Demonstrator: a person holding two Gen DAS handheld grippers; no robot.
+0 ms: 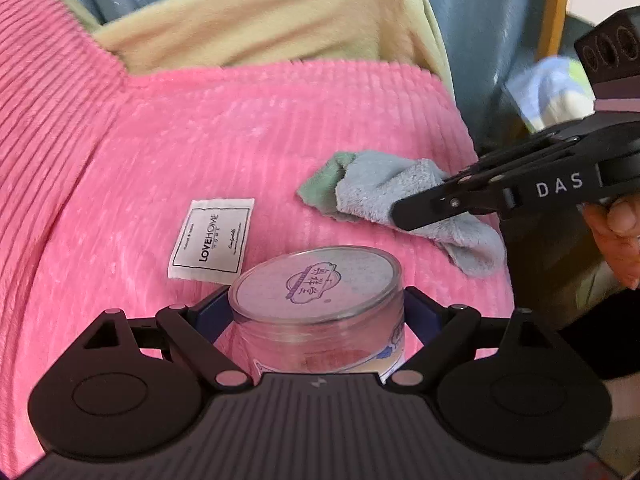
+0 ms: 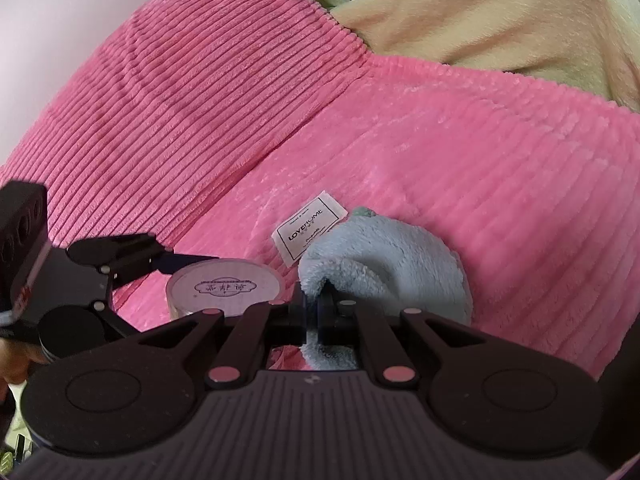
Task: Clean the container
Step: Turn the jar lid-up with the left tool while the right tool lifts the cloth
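WHY: left gripper (image 1: 318, 312) jaws squeeze the round clear plastic container with a purple-printed lid (image 1: 316, 280), keeping it steady above the pink ribbed blanket (image 1: 200, 140) | right gripper (image 2: 312, 312) jaws pinch the fluffy blue cloth (image 2: 384, 264), ready to wipe | POSE: right gripper comes in sideways, just beside the container, not touching.

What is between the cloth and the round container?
Just bare pink blanket lies between the blue cloth and the clear container; the left wrist view shows it. The white label sits off to the side.
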